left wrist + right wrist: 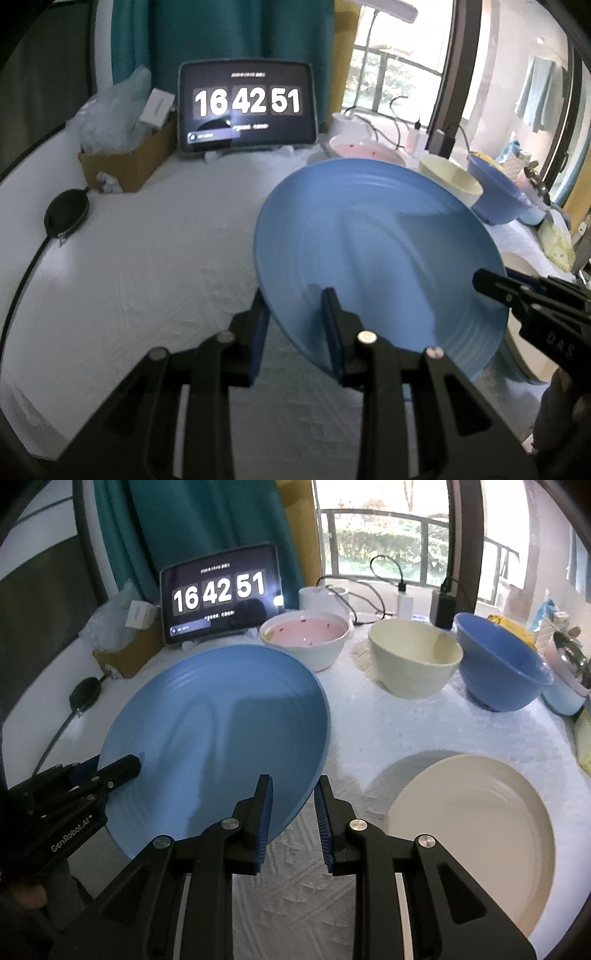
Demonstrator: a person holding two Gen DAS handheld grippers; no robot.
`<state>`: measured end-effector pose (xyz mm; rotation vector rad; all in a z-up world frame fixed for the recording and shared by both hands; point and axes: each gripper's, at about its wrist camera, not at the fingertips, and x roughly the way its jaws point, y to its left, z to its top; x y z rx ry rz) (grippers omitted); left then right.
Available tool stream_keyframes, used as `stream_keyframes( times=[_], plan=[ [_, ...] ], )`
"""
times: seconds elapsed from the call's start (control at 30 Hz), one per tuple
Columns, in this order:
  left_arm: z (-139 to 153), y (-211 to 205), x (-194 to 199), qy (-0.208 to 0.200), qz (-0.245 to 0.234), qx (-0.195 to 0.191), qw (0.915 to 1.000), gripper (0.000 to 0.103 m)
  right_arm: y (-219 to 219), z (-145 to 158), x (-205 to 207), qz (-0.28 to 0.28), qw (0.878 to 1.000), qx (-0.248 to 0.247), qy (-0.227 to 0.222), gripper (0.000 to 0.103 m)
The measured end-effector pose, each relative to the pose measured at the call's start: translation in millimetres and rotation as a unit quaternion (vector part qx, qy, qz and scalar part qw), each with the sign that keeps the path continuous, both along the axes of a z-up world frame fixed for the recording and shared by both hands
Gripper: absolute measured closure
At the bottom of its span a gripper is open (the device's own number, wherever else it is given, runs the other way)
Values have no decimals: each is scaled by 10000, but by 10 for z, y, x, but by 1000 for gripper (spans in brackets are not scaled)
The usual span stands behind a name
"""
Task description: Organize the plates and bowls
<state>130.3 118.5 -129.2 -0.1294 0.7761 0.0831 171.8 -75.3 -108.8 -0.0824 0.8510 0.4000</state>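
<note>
The bench (369, 731), covered in a white textured cloth, carries everything here. Largest on it is the blue plate (221, 731), raised clear of the cloth and tilted, held at two places on its near rim. The left claw (295, 325) pinches that rim at the plate's left side, one pad above and one below; the right claw (293, 812) pinches the rim at the plate's right side in the same way. Each claw shows in the other's camera, clamped on the plate's edge.

Just right of the blue plate a cream plate (472, 834) lies flat on the cloth. Behind, along the window side, stand three bowls in a row: a blue bowl (498, 664) farthest right, a cream bowl (413, 657) beside it, and a white bowl with a pink inside (306, 638) nearest the tablet (221, 594) (its screen reads 16 42 51).

A cardboard box (125, 166) stuffed with plastic bags sits left of the tablet, and a small black round pouch (66, 214) lies near the bench's left edge.
</note>
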Motion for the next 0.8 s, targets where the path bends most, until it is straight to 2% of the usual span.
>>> stream_keyframes(
  times=[0.8],
  plan=[
    [175,-688,-72,-87,-399,200,9990,73,-705,161,-208,-370,9987,297,-176,78]
  ],
)
